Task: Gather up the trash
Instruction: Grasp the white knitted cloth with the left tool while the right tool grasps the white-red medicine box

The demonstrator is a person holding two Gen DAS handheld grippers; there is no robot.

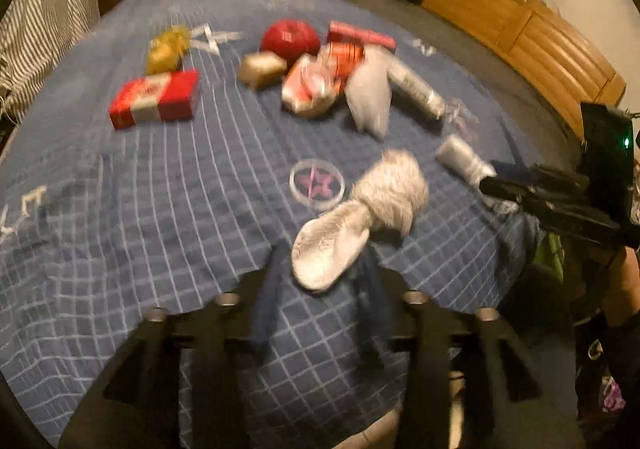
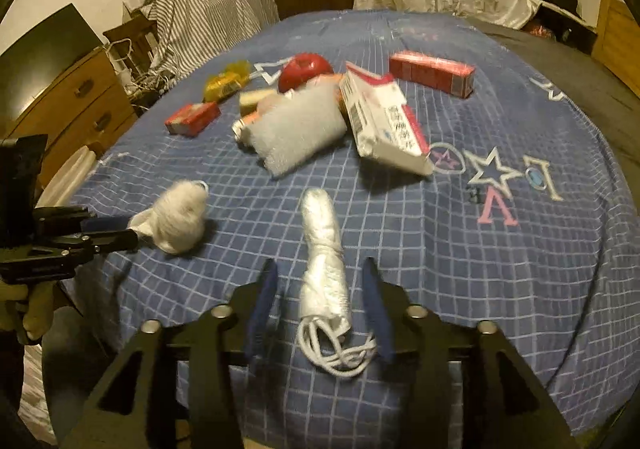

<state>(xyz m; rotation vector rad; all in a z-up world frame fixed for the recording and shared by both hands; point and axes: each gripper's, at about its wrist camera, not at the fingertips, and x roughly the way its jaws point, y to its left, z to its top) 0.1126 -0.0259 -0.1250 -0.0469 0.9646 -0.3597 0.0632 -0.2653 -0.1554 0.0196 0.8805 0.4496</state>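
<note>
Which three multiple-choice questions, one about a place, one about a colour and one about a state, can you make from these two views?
1. Where does the plastic-wrapped bundle lie?
A. between the fingers of the right gripper
B. on the wooden drawers
C. on top of a red box

2. What colour is the blanket?
A. plain green
B. red with dots
C. blue with a white grid

3. How do the right gripper's fingers stand?
A. shut tight together
B. apart, not pressing the bundle
C. clamped on a yellow packet

Answers: 1 A, the bundle runs down the middle between them; 2 C, white lines cross the blue cloth; 3 B, blanket shows on both sides of the bundle.
</note>
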